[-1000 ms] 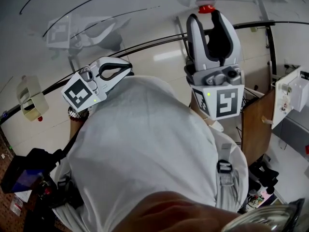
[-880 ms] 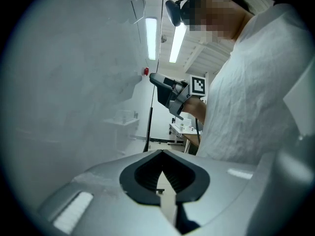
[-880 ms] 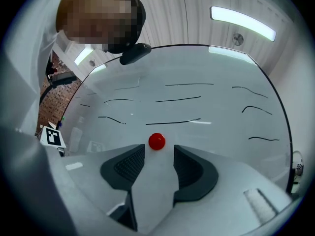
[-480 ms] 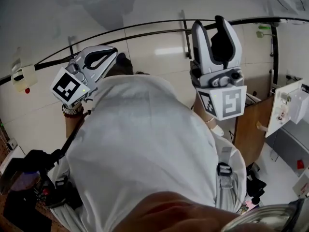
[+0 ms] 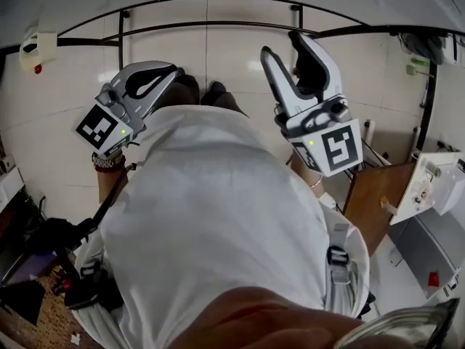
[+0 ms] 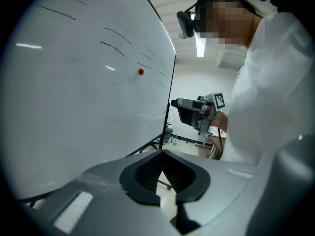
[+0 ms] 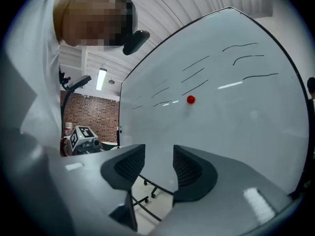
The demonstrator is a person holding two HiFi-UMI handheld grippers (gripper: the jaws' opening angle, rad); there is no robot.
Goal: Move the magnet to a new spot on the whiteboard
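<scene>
Since a second ago the right gripper (image 7: pixel 158 157) has been pulling back from the magnet (image 7: pixel 190 100), whose red cap was sitting just above its tips, and both grippers are now hanging lower in front of the person's white top (image 5: pixel 218 217). The magnet is sitting on the whiteboard (image 7: pixel 236 141), showing as a small, round, glossy red button in bare white space just below a scatter of thin black pen strokes (image 7: pixel 241 47), well apart from either gripper. The right gripper's jaws are standing apart with nothing between them, their dark ribbed pads facing each other. The left gripper (image 6: pixel 161 154) is holding its jaws together at the tips, gripping nothing. The board is gleaming smooth and white inside a slim black frame, resting on a black tubular stand (image 5: pixel 203 26) over pale, shiny floor tiles (image 5: pixel 232 64). Past the board's edge a red brick wall (image 7: pixel 93 117) is showing, and a long tube light (image 7: pixel 102 78) is glowing on the ribbed white ceiling.
</scene>
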